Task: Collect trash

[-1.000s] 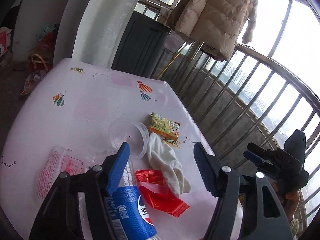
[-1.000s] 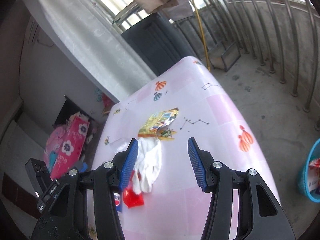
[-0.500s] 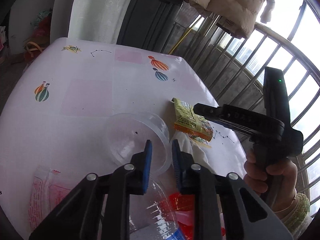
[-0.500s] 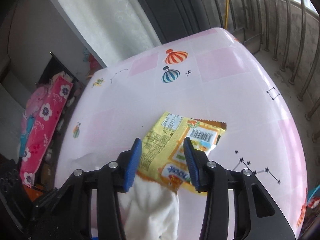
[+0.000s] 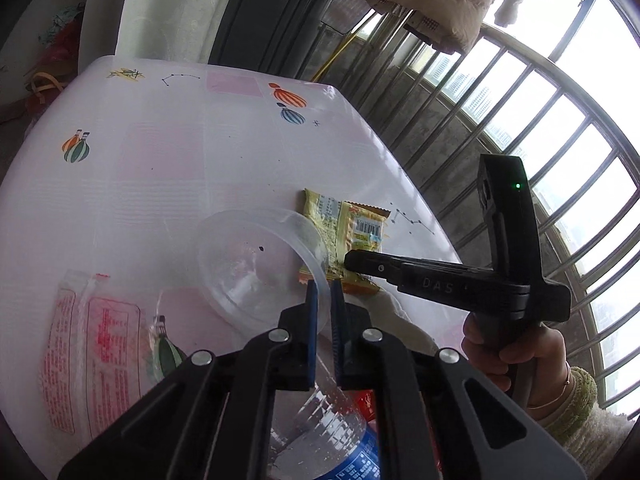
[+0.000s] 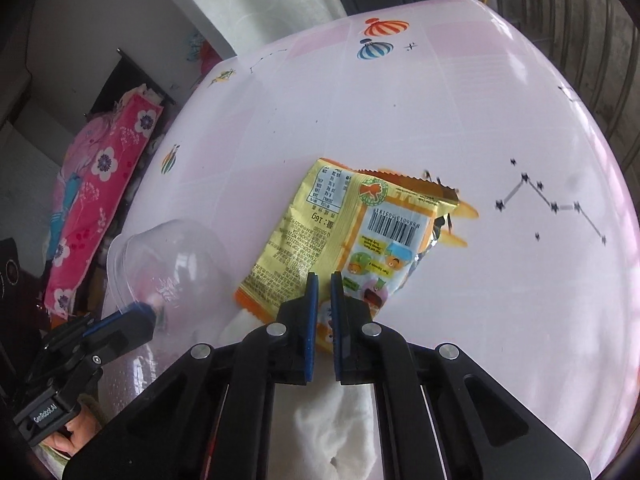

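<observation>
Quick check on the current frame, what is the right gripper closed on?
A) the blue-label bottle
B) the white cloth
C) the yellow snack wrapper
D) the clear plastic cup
C: in the right wrist view the right gripper has its fingers pinched on the near edge of the yellow snack wrapper, while the clear plastic cup sits off to the side at the left gripper.

Both wrist cameras look steeply down, close over the table (image 5: pixel 168 152); both views share the yellow snack packet (image 6: pixel 344 232) near its far-right edge.
</observation>
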`<state>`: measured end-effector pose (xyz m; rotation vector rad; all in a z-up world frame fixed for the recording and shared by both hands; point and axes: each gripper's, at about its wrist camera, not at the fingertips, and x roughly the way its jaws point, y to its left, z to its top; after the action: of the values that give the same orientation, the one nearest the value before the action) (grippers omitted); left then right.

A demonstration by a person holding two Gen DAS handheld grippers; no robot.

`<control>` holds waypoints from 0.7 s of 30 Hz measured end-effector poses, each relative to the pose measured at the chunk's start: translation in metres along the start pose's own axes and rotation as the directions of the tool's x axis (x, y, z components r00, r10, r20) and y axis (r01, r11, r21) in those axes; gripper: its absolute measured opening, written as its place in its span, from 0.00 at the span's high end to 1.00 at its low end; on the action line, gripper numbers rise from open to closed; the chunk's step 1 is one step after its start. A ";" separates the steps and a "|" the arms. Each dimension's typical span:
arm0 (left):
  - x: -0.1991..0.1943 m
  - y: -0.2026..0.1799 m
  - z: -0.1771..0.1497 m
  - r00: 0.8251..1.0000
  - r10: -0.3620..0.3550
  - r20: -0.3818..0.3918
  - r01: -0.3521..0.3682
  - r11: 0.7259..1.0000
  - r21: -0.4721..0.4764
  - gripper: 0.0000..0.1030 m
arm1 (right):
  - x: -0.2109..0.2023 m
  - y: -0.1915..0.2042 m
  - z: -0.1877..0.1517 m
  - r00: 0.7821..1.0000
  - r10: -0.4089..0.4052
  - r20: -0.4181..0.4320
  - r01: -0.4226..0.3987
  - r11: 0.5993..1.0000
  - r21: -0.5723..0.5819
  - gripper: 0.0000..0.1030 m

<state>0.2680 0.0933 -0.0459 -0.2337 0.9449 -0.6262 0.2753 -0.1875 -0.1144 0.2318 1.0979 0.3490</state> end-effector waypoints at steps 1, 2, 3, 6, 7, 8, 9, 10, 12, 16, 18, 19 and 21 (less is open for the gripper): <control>-0.003 -0.002 -0.005 1.000 -0.008 -0.005 0.008 1.000 0.010 0.95 | -0.004 0.001 -0.008 1.000 -0.011 0.006 0.011 1.000 -0.003 0.95; -0.005 -0.005 -0.010 1.000 -0.010 -0.009 0.010 1.000 0.020 0.95 | -0.009 0.001 -0.015 1.000 -0.021 0.014 0.021 1.000 -0.003 0.95; -0.008 -0.007 -0.015 1.000 -0.008 -0.010 0.008 1.000 0.029 0.95 | -0.013 0.000 -0.023 0.999 -0.025 0.021 0.025 1.000 0.004 0.95; -0.014 -0.018 -0.025 0.999 -0.033 -0.013 0.033 0.997 0.069 0.95 | -0.026 -0.005 -0.043 0.999 -0.021 0.026 0.020 0.999 0.033 0.95; -0.016 -0.022 -0.027 0.999 -0.045 -0.016 0.046 0.995 0.085 0.95 | -0.029 -0.006 -0.049 0.999 -0.020 0.027 0.019 0.999 0.042 0.95; -0.016 -0.026 -0.029 0.998 -0.054 -0.021 0.056 0.993 0.101 0.94 | -0.032 -0.007 -0.054 0.999 -0.021 0.028 0.020 0.999 0.048 0.95; -0.016 -0.030 -0.032 0.998 -0.052 -0.029 0.055 0.992 0.116 0.94 | -0.035 -0.007 -0.058 0.999 -0.024 0.030 0.023 0.998 0.052 0.95; -0.016 -0.033 -0.035 0.999 -0.043 -0.028 0.046 0.990 0.131 0.94 | -0.039 -0.009 -0.062 0.999 -0.027 0.031 0.025 0.998 0.057 0.95; -0.016 -0.038 -0.040 0.999 -0.028 -0.027 0.032 0.988 0.154 0.94 | -0.040 -0.008 -0.066 0.999 -0.030 0.032 0.028 0.997 0.066 0.95; -0.020 -0.038 -0.043 1.000 -0.021 -0.022 0.024 0.990 0.136 0.88 | -0.048 -0.010 -0.068 0.999 -0.021 0.045 0.018 0.997 0.078 0.92; -0.028 -0.037 -0.046 1.000 -0.014 0.005 0.014 0.993 0.119 0.72 | -0.055 -0.010 -0.070 0.998 -0.019 0.061 0.014 0.997 0.078 0.91; -0.034 -0.036 -0.047 1.000 -0.015 0.022 0.013 0.994 0.113 0.68 | -0.059 -0.009 -0.071 0.997 -0.017 0.072 0.011 0.997 0.078 0.89; -0.047 -0.036 -0.050 0.999 -0.014 0.052 0.009 0.995 0.098 0.60 | -0.068 -0.008 -0.071 0.995 -0.013 0.097 0.005 0.997 0.078 0.83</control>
<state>0.1933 0.0963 -0.0269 -0.1680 0.8601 -0.6721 0.1847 -0.2200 -0.0926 0.3099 1.0166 0.2843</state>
